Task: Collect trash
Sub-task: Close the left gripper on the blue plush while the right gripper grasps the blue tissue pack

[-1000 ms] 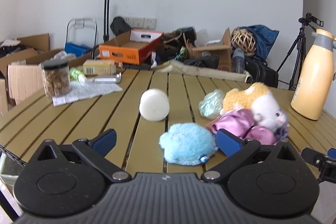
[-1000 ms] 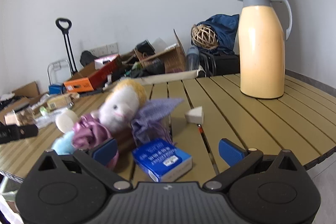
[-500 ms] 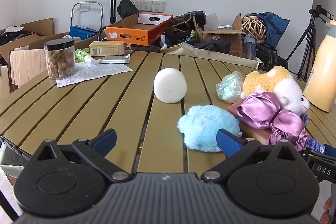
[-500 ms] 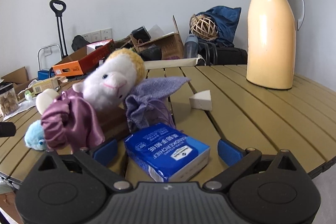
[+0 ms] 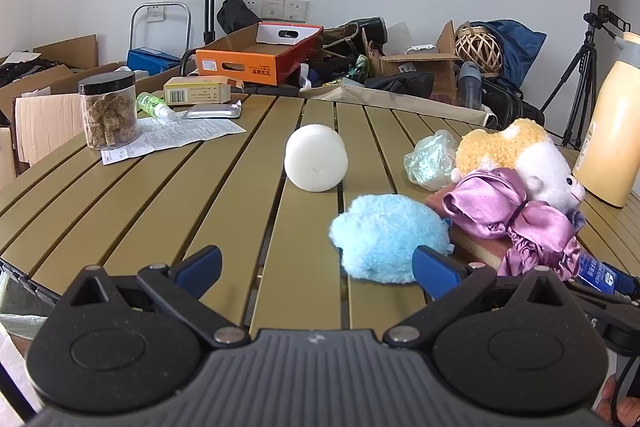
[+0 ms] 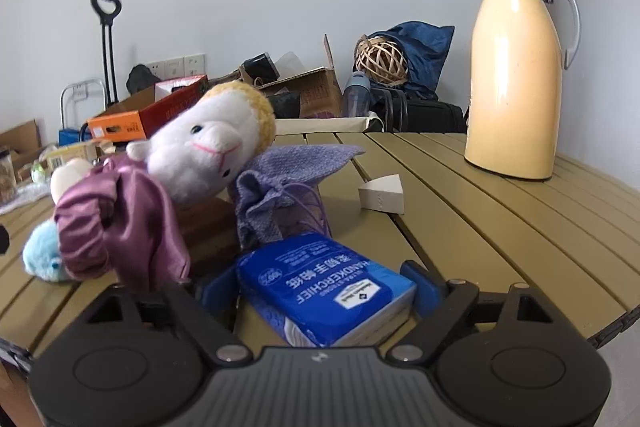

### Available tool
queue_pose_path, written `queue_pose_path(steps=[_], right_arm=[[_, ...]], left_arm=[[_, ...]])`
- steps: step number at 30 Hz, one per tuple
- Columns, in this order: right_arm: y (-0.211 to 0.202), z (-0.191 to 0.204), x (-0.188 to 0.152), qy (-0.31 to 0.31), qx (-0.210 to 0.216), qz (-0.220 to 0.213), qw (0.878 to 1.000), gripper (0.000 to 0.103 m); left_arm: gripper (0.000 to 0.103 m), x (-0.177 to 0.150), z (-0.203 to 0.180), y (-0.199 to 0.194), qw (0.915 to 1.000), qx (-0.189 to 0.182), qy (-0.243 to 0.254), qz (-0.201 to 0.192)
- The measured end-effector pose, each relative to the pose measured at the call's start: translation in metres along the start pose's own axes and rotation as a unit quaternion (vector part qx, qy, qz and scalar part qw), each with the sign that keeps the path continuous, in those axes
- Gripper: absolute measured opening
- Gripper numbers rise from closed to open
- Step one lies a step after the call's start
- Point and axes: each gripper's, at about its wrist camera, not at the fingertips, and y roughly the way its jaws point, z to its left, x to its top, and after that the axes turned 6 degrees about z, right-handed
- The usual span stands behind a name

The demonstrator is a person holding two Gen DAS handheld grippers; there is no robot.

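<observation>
I have the right gripper point(image 6: 322, 285) low at the near edge of the slatted table point(image 6: 500, 227), and its jaws are closing around the blue handkerchief pack point(image 6: 320, 287); the pack lies flat between the blue pads, which look very near its sides, but I cannot tell if they press it yet. I come from the table edge because this side is free. Just behind the pack stand the purple knitted pouch point(image 6: 280, 187), the satin scrunchie point(image 6: 120, 219) and the plush sheep point(image 6: 208, 151), so I think a deeper reach would push them. The left gripper point(image 5: 316, 263) hangs wide open and empty, near the fluffy blue ball point(image 5: 384, 235).
</observation>
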Motion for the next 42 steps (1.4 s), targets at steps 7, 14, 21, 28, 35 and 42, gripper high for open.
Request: queue_pose_path(steps=[7, 14, 21, 28, 35, 42], right_arm=[[-0.007, -0.009, 0.000, 0.022, 0.025, -0.010, 0.999, 0.082], [-0.024, -0.012, 0.000, 0.023, 0.030, -0.027, 0.999, 0.082], [-0.053, -0.031, 0.003, 0.026, 0.019, -0.056, 0.998, 0.082], [-0.074, -0.061, 0.004, 0.042, 0.000, -0.070, 0.997, 0.082], [-0.074, -0.077, 0.000, 0.055, -0.012, -0.061, 0.997, 0.082], [-0.068, -0.077, -0.001, 0.051, -0.013, -0.055, 0.997, 0.082]], left_arm=[[0.103, 0.000, -0.002, 0.001, 1.0000, 0.001, 0.000, 0.001], [0.103, 0.004, -0.006, 0.005, 1.0000, -0.001, 0.000, 0.006], [0.103, 0.010, -0.029, 0.006, 0.9998, -0.016, 0.010, -0.003], [0.103, 0.013, -0.062, 0.023, 0.9982, 0.005, 0.060, 0.002], [0.103, 0.014, -0.066, 0.042, 0.9990, 0.011, 0.041, 0.011], [0.103, 0.015, -0.064, 0.058, 0.9990, 0.023, 0.037, 0.013]])
